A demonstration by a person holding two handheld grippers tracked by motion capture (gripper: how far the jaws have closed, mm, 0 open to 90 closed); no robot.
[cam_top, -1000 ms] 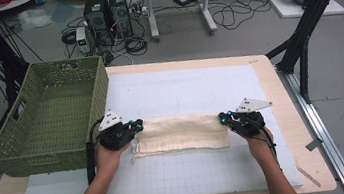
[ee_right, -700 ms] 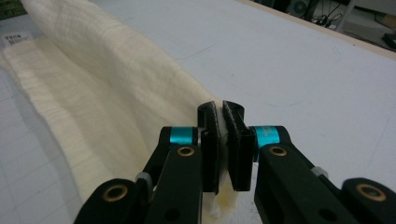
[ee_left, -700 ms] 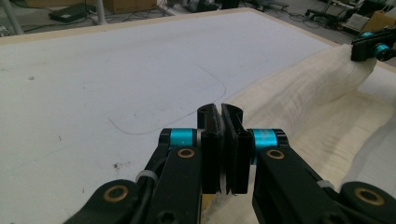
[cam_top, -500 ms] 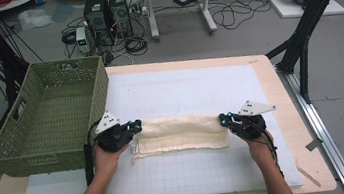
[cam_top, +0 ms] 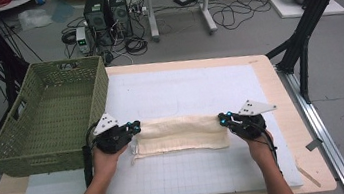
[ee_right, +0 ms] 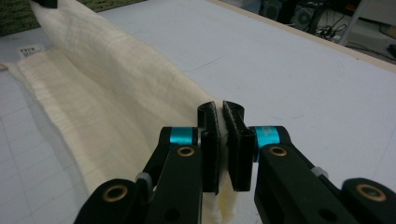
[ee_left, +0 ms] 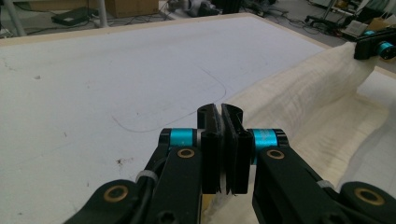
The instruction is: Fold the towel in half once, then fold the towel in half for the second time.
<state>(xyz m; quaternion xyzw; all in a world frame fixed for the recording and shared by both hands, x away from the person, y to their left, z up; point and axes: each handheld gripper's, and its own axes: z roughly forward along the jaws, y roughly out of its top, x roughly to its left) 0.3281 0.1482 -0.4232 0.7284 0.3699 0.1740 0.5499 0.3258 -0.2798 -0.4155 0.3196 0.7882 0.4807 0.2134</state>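
A cream cloth [cam_top: 180, 134] lies folded into a long strip across the white mat [cam_top: 183, 85]. My left gripper [cam_top: 135, 128] is shut on the strip's left end, with its far edge lifted a little. My right gripper [cam_top: 223, 118] is shut on the right end. In the left gripper view the jaws [ee_left: 220, 112] stand pressed together with the cloth [ee_left: 317, 107] running off to the right toward the other gripper [ee_left: 376, 44]. From the right gripper view, the jaws [ee_right: 221, 109] pinch a fold of the cloth [ee_right: 107, 98], which stretches away to the upper left.
A green woven basket [cam_top: 47, 118] stands at the table's left side, just beside my left hand. The wooden table edge [cam_top: 280, 93] borders the mat on the right. Behind the table, computers, cables and a black stand [cam_top: 303, 34] sit on the floor.
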